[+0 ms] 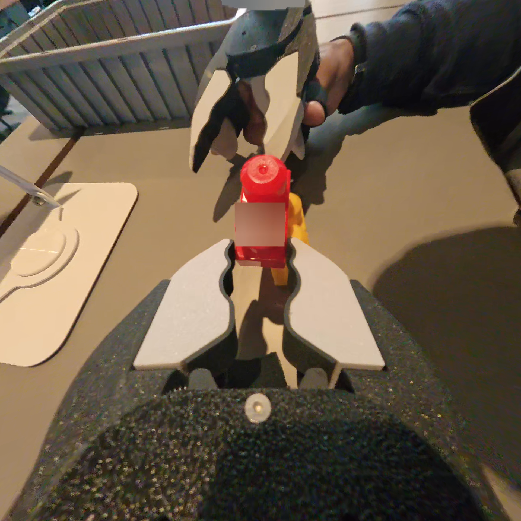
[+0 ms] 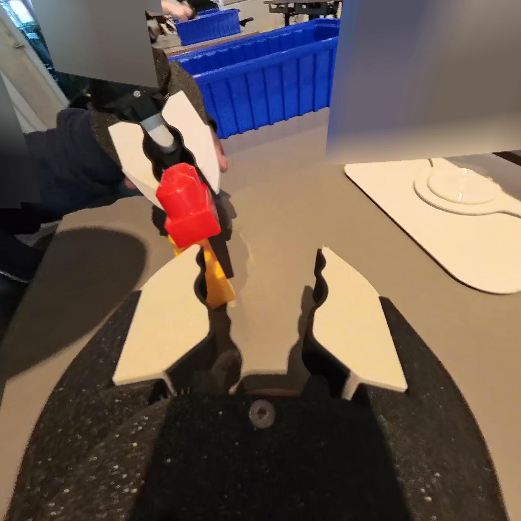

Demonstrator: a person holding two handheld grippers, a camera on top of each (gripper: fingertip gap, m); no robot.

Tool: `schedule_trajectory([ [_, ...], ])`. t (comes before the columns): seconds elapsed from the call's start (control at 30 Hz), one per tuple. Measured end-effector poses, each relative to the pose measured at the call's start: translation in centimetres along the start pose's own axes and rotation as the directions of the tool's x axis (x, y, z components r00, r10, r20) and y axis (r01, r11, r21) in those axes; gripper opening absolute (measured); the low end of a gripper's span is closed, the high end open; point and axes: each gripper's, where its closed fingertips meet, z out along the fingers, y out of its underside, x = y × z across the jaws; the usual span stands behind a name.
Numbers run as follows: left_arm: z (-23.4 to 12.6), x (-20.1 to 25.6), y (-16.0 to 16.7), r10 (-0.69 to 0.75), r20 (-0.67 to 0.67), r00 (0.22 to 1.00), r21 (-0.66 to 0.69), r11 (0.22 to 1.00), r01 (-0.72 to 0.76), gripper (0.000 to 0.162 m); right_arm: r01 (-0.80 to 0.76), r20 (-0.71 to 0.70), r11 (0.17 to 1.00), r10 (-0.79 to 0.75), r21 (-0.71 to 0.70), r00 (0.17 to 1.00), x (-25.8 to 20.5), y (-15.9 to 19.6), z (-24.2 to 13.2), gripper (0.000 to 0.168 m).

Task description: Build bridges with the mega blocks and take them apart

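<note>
- Left wrist view: the left gripper point(image 1: 260, 253) at frame centre is clamped on the base of a red block point(image 1: 263, 180), stud pointing away from the camera. A yellow block point(image 1: 297, 222) sits just behind and below the red one, apparently joined to it, though the seam is hidden.
- The right gripper point(image 1: 248, 160) hangs at upper centre just above the red stud, fingers spread and holding nothing, gripped by a hand point(image 1: 327, 84).
- A grey slatted bin point(image 1: 112, 70) fills the upper left; its contents cannot be seen. A white mat point(image 1: 84, 253) lies at left on the table point(image 1: 394, 183).
- Right wrist view: the right gripper point(image 2: 259, 253) at lower centre stands wide and empty. The left gripper point(image 2: 180, 194) at upper left holds the red block point(image 2: 189, 205), with the yellow block point(image 2: 218, 277) trailing toward the right gripper's left finger.
- Blue bins point(image 2: 267, 93) at top centre; nothing inside is visible.
- Judgement: this looks like taking apart. The next move calls for the right gripper to close on the yellow block and pull while the left holds firm.
</note>
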Motion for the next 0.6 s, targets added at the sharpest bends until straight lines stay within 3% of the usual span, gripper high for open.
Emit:
schedule_trajectory([
  [0.3,0.4,0.8,-0.2,-0.052,0.019,0.998,-0.076,0.996,0.053,0.034,0.077,0.097,0.993,-0.086,0.095,0.992,-2.5,-1.6,-0.3,0.075],
  [0.43,0.5,0.9,-0.4,-0.050,0.041,0.998,-0.099,0.994,0.053,0.034,0.099,0.167,0.983,-0.125,0.153,0.978,-4.0,-2.3,-0.7,0.062],
  [0.6,1.0,1.3,0.2,-0.072,0.039,0.997,-0.150,0.986,0.077,0.034,0.139,0.186,0.982,-0.161,0.127,0.969,-4.9,-1.7,0.0,0.048],
])
